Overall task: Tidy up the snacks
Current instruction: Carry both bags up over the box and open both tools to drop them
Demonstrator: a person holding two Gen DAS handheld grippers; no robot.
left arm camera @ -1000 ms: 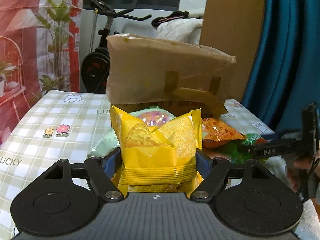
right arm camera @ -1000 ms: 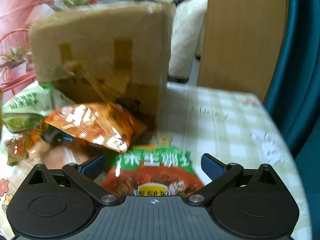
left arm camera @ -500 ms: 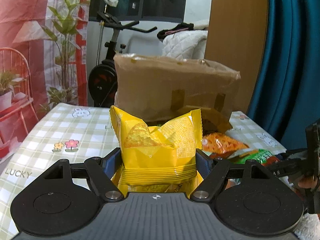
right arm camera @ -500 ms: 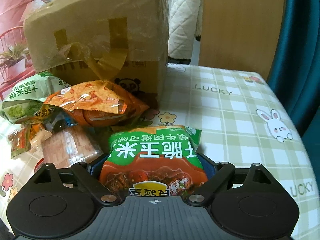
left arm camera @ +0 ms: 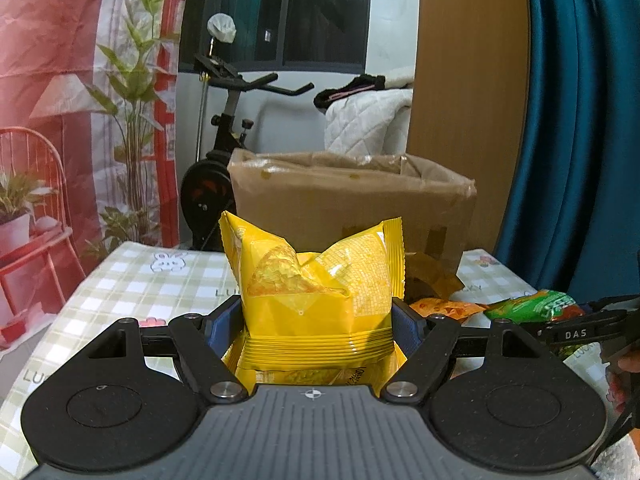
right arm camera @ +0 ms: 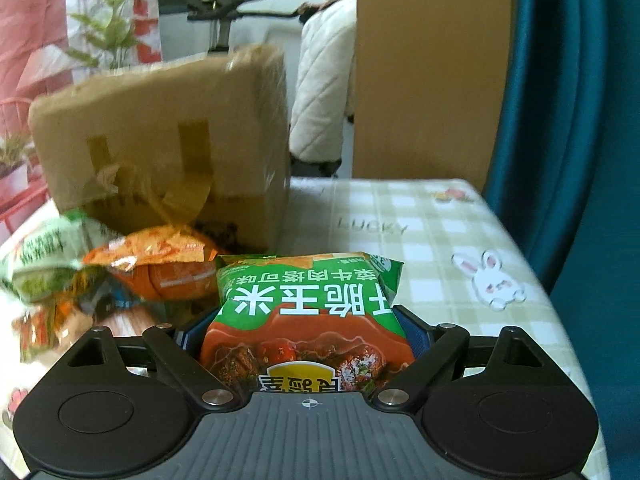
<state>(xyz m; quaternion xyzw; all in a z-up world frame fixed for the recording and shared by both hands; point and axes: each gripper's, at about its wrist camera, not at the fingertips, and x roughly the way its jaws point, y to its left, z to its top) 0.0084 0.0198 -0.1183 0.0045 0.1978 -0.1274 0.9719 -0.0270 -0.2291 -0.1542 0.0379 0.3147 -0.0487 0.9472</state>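
Observation:
My left gripper (left arm camera: 316, 320) is shut on a yellow snack bag (left arm camera: 316, 280) and holds it up above the table, in front of an open cardboard box (left arm camera: 352, 200). My right gripper (right arm camera: 306, 336) is shut on a green and red snack bag (right arm camera: 308, 312), lifted a little off the tablecloth. That bag also shows at the right of the left wrist view (left arm camera: 532, 306), with the right gripper's finger (left arm camera: 580, 332) beside it. The box (right arm camera: 160, 152) stands to the left in the right wrist view.
An orange snack bag (right arm camera: 160, 264), a pale green bag (right arm camera: 44, 264) and smaller packets (right arm camera: 36, 328) lie before the box on the checked tablecloth (right arm camera: 440, 232). An exercise bike (left arm camera: 224, 152), a plant and a teal curtain (left arm camera: 580, 120) stand beyond the table.
My left gripper has risen with the yellow bag, so the box's open top now shows. My right gripper closed on the green and red bag and lifted it.

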